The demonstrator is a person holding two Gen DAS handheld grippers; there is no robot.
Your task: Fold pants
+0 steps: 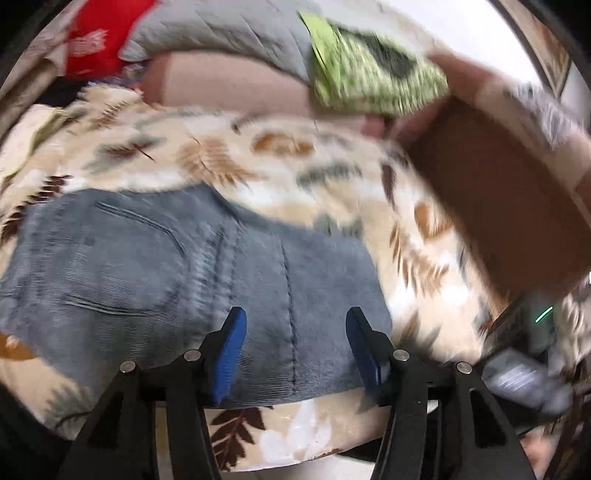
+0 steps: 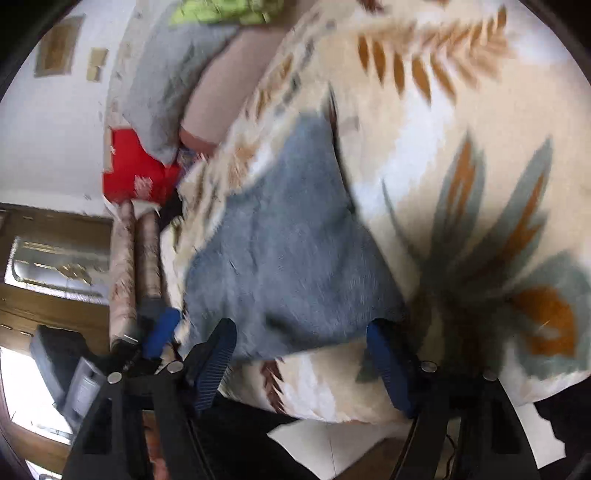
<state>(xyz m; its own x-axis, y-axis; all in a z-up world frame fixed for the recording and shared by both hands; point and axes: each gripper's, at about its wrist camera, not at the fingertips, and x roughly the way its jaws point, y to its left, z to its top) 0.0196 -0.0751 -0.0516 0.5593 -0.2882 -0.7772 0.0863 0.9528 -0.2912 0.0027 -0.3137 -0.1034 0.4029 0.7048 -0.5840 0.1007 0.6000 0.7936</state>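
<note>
The folded blue-grey corduroy pants (image 1: 177, 273) lie on a leaf-print blanket (image 1: 229, 155), back pocket facing up. My left gripper (image 1: 295, 325) is open just above their near edge, blue pads either side of a seam, holding nothing. In the right wrist view the pants (image 2: 291, 258) lie on the same blanket (image 2: 461, 155). My right gripper (image 2: 301, 332) is open and empty at their near edge. The other gripper's blue pad (image 2: 160, 332) shows at the lower left.
A brown cardboard box (image 1: 495, 206) stands on the bed to the right. A green patterned pillow (image 1: 369, 70), a grey quilt (image 1: 229, 29), a pink bolster (image 1: 236, 81) and a red pillow (image 1: 99, 33) lie at the back. The bed's front edge (image 1: 295, 454) is near.
</note>
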